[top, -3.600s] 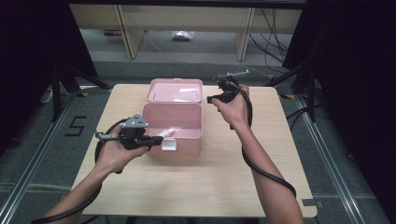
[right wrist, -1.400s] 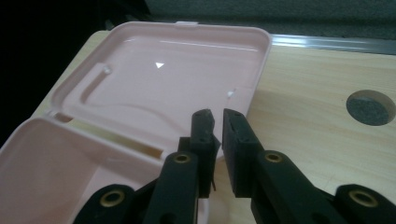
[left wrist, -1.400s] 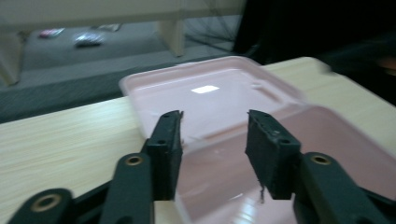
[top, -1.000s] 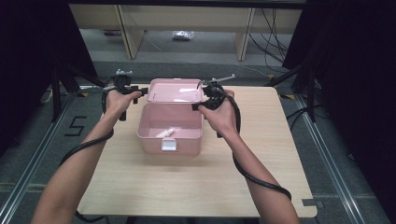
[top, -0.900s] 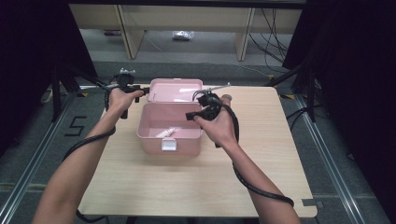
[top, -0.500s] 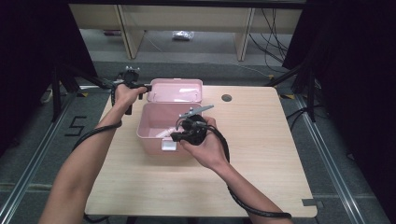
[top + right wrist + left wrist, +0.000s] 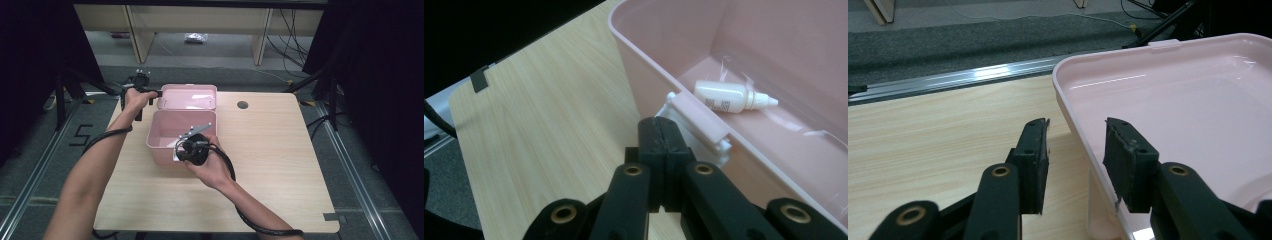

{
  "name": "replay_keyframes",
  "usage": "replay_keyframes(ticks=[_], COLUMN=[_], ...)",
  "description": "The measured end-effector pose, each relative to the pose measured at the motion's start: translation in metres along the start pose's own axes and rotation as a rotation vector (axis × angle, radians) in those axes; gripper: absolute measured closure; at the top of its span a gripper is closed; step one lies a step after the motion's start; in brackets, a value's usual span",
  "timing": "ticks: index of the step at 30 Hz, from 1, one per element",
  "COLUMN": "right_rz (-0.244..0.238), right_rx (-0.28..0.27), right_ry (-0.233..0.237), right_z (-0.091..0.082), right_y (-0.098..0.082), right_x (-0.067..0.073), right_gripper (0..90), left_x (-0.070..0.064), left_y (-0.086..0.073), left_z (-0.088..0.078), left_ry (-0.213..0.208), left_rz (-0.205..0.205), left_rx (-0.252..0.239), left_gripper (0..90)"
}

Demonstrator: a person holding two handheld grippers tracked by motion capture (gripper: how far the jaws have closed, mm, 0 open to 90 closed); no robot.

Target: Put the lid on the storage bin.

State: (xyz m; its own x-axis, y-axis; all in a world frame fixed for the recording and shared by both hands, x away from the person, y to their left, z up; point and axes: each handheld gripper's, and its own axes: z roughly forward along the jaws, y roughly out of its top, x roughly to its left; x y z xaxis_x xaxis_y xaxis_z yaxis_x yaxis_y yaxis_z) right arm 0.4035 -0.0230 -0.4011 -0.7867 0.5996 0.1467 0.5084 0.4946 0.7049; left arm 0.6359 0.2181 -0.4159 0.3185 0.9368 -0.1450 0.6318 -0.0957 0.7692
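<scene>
Now | pink boxes point(image 7: 176, 135): one | white bottles point(image 7: 733, 96): one

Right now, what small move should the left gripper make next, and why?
Probably close the left gripper onto the lid rim: its jaws, just closing, straddle that edge without pressing yet. The right gripper, shut, sits by the pink box latch.

Pale wooden table point(image 7: 280, 165) with a round dark hole point(image 7: 242, 105) near its far edge, grey carpeted floor point(image 7: 215, 52) beyond, wooden furniture legs point(image 7: 132, 30) and loose cables point(image 7: 295, 45) behind.
</scene>
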Motion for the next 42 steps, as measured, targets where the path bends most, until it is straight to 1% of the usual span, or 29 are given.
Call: replay_keyframes(ticks=[1,2,3,4,6,7,8,9,11,12,13,14,17,18,19,20,22,23,25,26,27,28,31,32,33,39,40,41,42], right_rz=[-0.012,-0.012,-0.005,-0.019,-0.009,-0.018,-0.018,0.011,0.01,0.016,0.002,0.009,0.001,-0.003,0.002,0.001,0.005,-0.01,-0.007,-0.019,-0.044,-0.047,-0.05,-0.043,-0.044,-0.053,-0.052,-0.052,-0.045], right_rx=[-0.002,-0.002,0.001,-0.003,0.002,0.005,0.005,0.031,0.038,0.041,0.039,0.046,0.042,0.02,0.036,0.042,0.044,0.04,0.043,0.037,0.006,0.024,0.025,0.027,0.027,0.025,0.025,0.025,0.025], right_ry=[0.002,0.002,-0.013,-0.015,-0.016,-0.033,-0.033,-0.048,-0.057,-0.057,-0.065,-0.064,-0.065,-0.079,-0.066,-0.067,-0.07,-0.074,-0.075,-0.078,-0.083,-0.077,-0.075,-0.074,-0.076,-0.075,-0.075,-0.075,-0.075], right_z=[0.001,0.001,0.001,0.002,0.002,0.003,0.003,0.004,0.005,0.005,0.007,0.007,0.009,0.012,0.01,0.009,0.01,0.01,0.01,0.011,0.014,0.012,0.013,0.013,0.013,0.014,0.014,0.014,0.014], right_y=[0.001,0.001,0.001,0.002,0.002,0.002,0.002,0.001,-0.001,-0.001,-0.002,-0.003,-0.004,-0.005,-0.004,-0.004,-0.004,-0.004,-0.003,-0.002,-0.002,-0.001,-0.002,-0.002,-0.002,-0.003,-0.003,-0.003,-0.003], right_x=[0.0,0.0,0.002,0.001,0.002,0.003,0.003,0.005,0.005,0.006,0.005,0.006,0.004,0.003,0.004,0.005,0.005,0.004,0.004,0.003,0.002,0.001,0.0,0.0,0.0,0.0,0.0,0.0,0.001], right_gripper=[90.0,90.0,90.0,90.0,90.0,90.0,90.0,90.0,90.0,90.0,90.0,90.0,90.0,90.0,90.0,90.0,90.0,90.0,90.0,90.0,90.0,90.0,90.0,90.0,90.0,90.0,90.0,90.0,90.0], left_x=[-0.001,-0.001,-0.001,-0.003,-0.003,-0.004,-0.004,-0.004,-0.005,-0.003,-0.003,-0.004,-0.004,-0.004,-0.004,-0.004,-0.003,-0.002,-0.002,-0.002,-0.002,-0.002,-0.004,-0.004,-0.004,-0.005,-0.005,-0.005,-0.005], left_y=[0.001,0.001,0.001,0.003,0.003,0.003,0.003,0.002,0.002,0.002,0.002,0.001,0.002,0.001,0.001,0.001,0.001,0.001,0.001,0.001,0.001,0.001,0.001,0.001,0.002,0.003,0.004,0.004,0.004], left_z=[0.0,0.0,0.002,0.003,0.005,0.007,0.007,0.009,0.011,0.011,0.012,0.014,0.014,0.014,0.014,0.015,0.015,0.015,0.016,0.016,0.016,0.016,0.018,0.018,0.018,0.019,0.02,0.02,0.021], left_ry=[-0.002,-0.002,-0.002,0.014,0.006,0.018,0.018,0.024,0.024,0.027,0.029,0.031,0.034,0.036,0.036,0.041,0.037,0.032,0.028,0.028,0.029,0.029,0.036,0.029,0.029,0.029,0.028,0.028,0.036], left_rz=[0.009,0.009,0.002,0.01,0.01,0.004,0.004,0.008,0.005,0.0,-0.001,-0.016,-0.022,-0.018,-0.02,-0.024,-0.023,-0.031,-0.041,-0.046,-0.046,-0.046,-0.05,-0.051,-0.057,-0.062,-0.072,-0.072,-0.072], left_rx=[0.017,0.017,0.004,0.019,0.021,0.018,0.018,0.02,0.022,0.044,0.044,0.02,0.031,0.033,0.036,0.041,0.034,0.046,0.044,0.043,0.044,0.044,0.046,0.041,0.056,0.069,0.071,0.071,0.077], left_gripper=[60.6,60.6,60.7,61.1,61.6,62.0,62.5,62.5,62.8,63.1,63.5,63.5,63.6,63.8,63.8,64.2,64.9,65.4,66.0,66.2,66.5,66.8,68.3,68.8,69.4,73.6,74.0,74.0,73.9])
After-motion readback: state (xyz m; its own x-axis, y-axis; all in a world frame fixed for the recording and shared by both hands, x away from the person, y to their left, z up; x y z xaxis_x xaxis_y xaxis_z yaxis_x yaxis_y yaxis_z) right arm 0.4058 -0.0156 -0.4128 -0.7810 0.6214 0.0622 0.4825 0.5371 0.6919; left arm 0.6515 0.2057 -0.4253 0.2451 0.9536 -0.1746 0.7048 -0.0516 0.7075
